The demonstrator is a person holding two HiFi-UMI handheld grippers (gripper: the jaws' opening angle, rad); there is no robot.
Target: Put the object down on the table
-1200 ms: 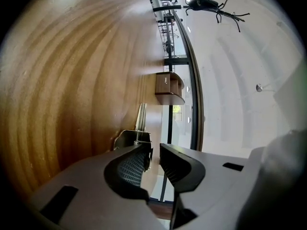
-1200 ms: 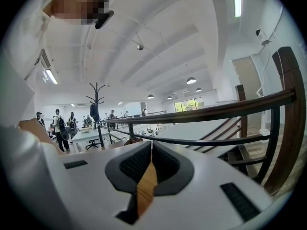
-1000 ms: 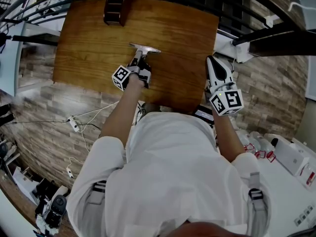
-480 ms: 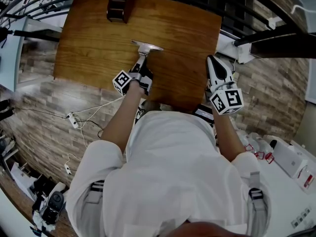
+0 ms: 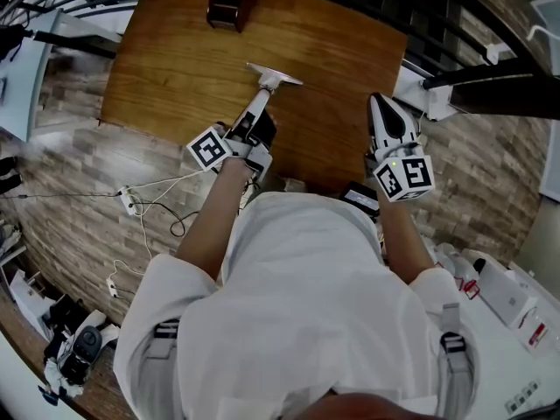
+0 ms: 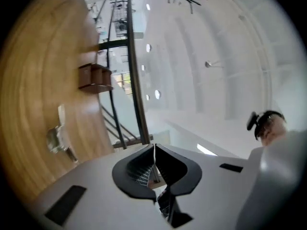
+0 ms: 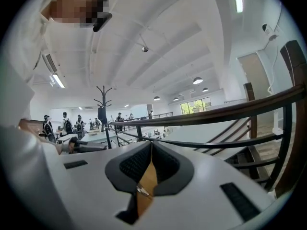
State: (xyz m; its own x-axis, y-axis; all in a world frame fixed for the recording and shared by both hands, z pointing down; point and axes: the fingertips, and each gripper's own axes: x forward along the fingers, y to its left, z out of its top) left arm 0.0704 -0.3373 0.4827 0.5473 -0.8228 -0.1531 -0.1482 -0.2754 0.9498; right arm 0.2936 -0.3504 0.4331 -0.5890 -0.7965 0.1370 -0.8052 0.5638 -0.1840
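A small silvery tool with a wide flat head (image 5: 273, 79) lies on the wooden table (image 5: 175, 68). In the left gripper view it rests on the wood (image 6: 58, 139), off to the left and well apart from the jaws. My left gripper (image 5: 261, 101) hangs above the table just short of the tool. Its jaws have just been closing and now meet with nothing between them (image 6: 153, 150). My right gripper (image 5: 389, 122) hovers at the table's right edge, its jaws together and empty (image 7: 151, 145).
A dark brown box (image 5: 229, 3) stands at the table's far edge, also visible from the left gripper (image 6: 95, 76). Black railings (image 5: 455, 24) run behind and to the right of the table. A power strip and cables (image 5: 131, 201) lie on the floor at the left.
My left gripper has risen off the tool's handle and drawn back a little. The tool stays flat on the table. The right gripper has barely shifted.
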